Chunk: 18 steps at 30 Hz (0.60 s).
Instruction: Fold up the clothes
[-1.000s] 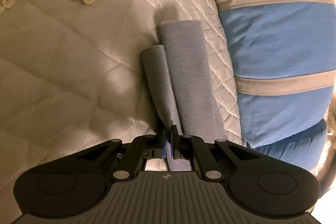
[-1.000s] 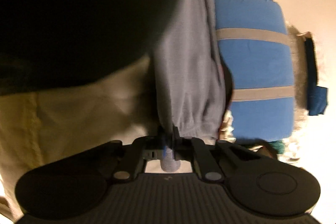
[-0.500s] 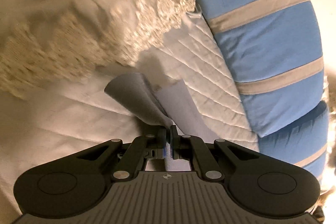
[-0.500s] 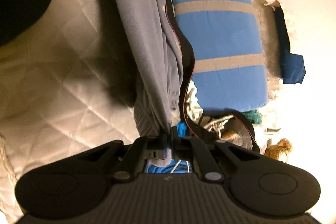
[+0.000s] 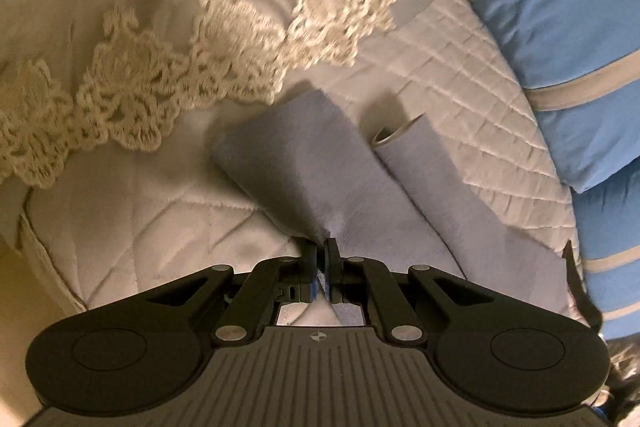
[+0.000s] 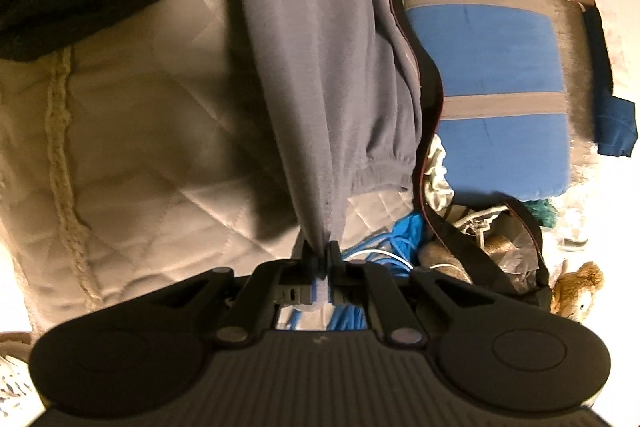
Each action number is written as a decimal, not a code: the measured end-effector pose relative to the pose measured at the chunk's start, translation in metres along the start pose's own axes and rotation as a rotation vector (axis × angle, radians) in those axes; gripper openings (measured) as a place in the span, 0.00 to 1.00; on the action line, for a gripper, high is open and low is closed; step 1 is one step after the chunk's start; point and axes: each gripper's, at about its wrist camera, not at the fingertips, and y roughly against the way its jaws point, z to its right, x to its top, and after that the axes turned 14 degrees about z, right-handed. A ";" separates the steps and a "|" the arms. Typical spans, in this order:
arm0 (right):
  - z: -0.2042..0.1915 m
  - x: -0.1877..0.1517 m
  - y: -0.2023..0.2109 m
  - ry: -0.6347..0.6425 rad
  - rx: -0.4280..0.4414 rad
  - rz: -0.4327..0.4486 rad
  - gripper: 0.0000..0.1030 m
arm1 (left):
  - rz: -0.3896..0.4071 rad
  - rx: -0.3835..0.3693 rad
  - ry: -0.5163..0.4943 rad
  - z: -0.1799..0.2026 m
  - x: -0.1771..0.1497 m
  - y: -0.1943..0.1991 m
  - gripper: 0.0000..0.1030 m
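Grey sweatpants (image 5: pixel 320 163) lie partly lifted over a cream quilted bedspread (image 5: pixel 140 211). In the left wrist view my left gripper (image 5: pixel 320 247) is shut on a pinch of the grey fabric, and two leg ends fan out ahead of it. In the right wrist view my right gripper (image 6: pixel 321 250) is shut on the other end of the sweatpants (image 6: pixel 320 67), near an elastic cuff (image 6: pixel 384 167). The cloth stretches away from the jaws and up out of the frame.
A blue bolster with grey stripes (image 5: pixel 560 27) lies along the right side of the bed; it also shows in the right wrist view (image 6: pixel 480 67). A lace-trimmed cover (image 5: pixel 160 67) lies ahead. A black bag strap (image 6: pixel 432 107), blue cable (image 6: pixel 384 251) and clutter sit beside the bed.
Both grippers have kept their hold and carried the sweatpants. The left view swung toward the lace cover and the leg ends spread apart. The right view shows more of the bedspread.
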 end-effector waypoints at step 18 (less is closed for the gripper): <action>0.067 0.038 0.051 -0.383 -0.319 0.078 0.71 | 0.149 -0.190 0.400 -0.071 0.020 -0.008 0.15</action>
